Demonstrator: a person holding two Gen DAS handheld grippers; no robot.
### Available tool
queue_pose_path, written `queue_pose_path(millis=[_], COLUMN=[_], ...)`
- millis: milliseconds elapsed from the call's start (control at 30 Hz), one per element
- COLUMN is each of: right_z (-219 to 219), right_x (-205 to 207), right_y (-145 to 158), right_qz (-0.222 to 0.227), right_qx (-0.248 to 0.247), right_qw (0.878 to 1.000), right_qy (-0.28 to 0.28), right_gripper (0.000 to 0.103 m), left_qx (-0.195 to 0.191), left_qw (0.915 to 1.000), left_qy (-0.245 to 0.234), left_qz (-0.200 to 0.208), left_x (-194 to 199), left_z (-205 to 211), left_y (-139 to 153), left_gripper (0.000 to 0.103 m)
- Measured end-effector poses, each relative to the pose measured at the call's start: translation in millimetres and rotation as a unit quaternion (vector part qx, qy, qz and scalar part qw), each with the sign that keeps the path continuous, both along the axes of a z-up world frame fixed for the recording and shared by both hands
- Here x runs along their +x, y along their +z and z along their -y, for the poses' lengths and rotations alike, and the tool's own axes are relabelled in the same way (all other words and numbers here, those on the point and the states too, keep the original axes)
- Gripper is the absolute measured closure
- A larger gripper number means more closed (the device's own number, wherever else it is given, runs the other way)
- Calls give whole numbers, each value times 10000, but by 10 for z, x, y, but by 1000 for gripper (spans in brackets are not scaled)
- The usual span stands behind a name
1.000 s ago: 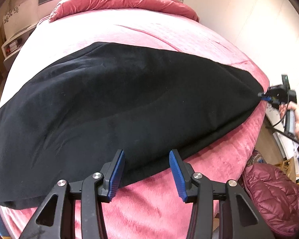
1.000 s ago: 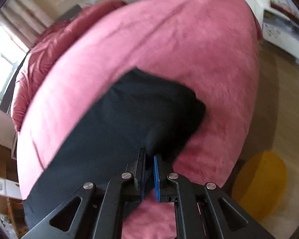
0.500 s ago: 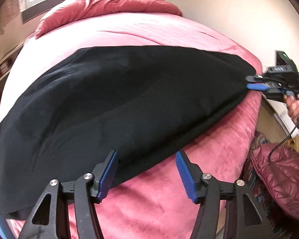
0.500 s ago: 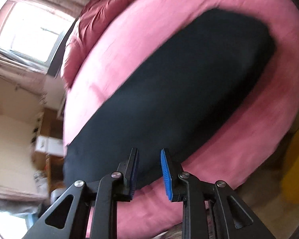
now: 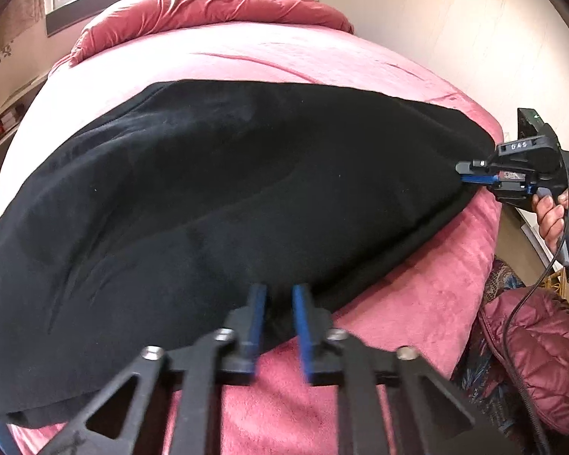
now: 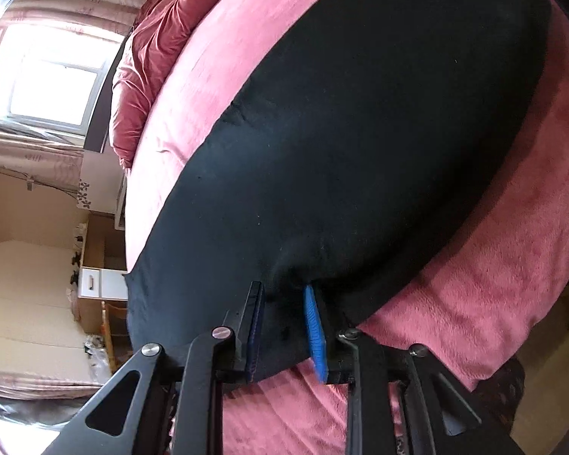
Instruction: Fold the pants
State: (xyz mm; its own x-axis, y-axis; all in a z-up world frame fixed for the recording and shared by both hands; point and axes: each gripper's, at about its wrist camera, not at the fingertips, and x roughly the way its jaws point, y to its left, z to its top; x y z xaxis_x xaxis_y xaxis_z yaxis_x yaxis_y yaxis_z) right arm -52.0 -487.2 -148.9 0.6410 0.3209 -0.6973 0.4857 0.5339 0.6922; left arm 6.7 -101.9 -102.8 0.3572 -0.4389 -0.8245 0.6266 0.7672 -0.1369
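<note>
Black pants [image 5: 223, 197] lie spread across the pink bed; they also fill the right wrist view [image 6: 360, 144]. My left gripper [image 5: 278, 295] sits at their near edge, jaws narrowed around the cloth with a small gap left. My right gripper [image 6: 284, 295] is at the pants' end, jaws partly apart with black cloth between them. In the left wrist view the right gripper [image 5: 464, 172] touches the far right end of the pants, held by a hand.
The pink bedspread [image 5: 398, 326] covers the bed, with a red duvet [image 5: 208, 3] bunched at the head. A maroon quilted jacket [image 5: 531, 349] lies beside the bed at right. A window [image 6: 45, 79] and a small white drawer unit [image 6: 98, 284] stand to the left.
My left gripper's jaws have closed from wide open to a narrow gap on the pants' near edge. My right gripper's jaws have opened wider and the view has swung along the pants.
</note>
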Motion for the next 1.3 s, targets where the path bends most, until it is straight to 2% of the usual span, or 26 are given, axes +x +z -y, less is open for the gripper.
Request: queue_pose_path(millis=[133, 200, 333, 400, 500, 533, 567, 600, 667, 767, 833, 900, 967, 1167, 1300], right_z=[-32, -34, -100, -100, -92, -88, -83, -89, -86, -157, -162, -204, -258, -311, -295], right_x=[6, -43, -86, -94, -52, -30, -4, 26, 57, 129, 152, 239, 282, 63, 45], right_y=[195, 233, 260, 226, 149, 131, 110, 86, 19, -30, -52, -43, 3, 401, 245], right_qz=[70, 136, 27, 74, 161, 165, 146, 118, 65, 16, -17, -37, -73, 276, 2], right_qx=[-353, -225, -510, -331, 189, 212, 222, 270, 388, 322, 239, 117, -118, -631, -640], right_qw=[9991, 9991, 9975, 9982, 9987, 9988, 9990, 9990, 9988, 9991, 9993, 9994, 9990, 9941, 9936], right_qy=[212, 331, 479, 501, 443, 417, 373, 338, 278, 288, 281, 321, 413, 842, 926], right_gripper=[97, 98, 102, 102, 91, 85, 68, 57, 55, 55, 61, 85, 92, 96, 96], left_qx=[-236, -326, -313, -253, -361, -417, -453, -413, -276, -141, -65, -104, -129, -550, -424], left_qw=[9997, 9994, 9993, 9996, 9990, 9984, 9978, 9979, 9984, 9987, 9989, 9989, 9988, 9969, 9965], left_qy=[-91, -90, -164, -124, 122, 219, 325, 381, 468, 482, 454, 461, 472, 531, 696], left_qz=[-68, -87, -101, -66, -246, -317, -354, -312, -177, -44, -7, -10, 89, 205, 179], left_x=[-35, -71, -131, -146, -99, -86, -71, -75, -85, -85, -85, -84, -110, -133, -49], left_z=[-70, -114, -189, -219, -246, -267, -301, -314, -318, -313, -299, -293, -285, -548, -626], left_y=[71, 106, 120, 121, 77, 65, 55, 54, 49, 53, 56, 74, 119, 382, 348], left_gripper=[97, 97, 97, 96, 78, 78, 78, 74, 71, 67, 67, 67, 67, 67, 67])
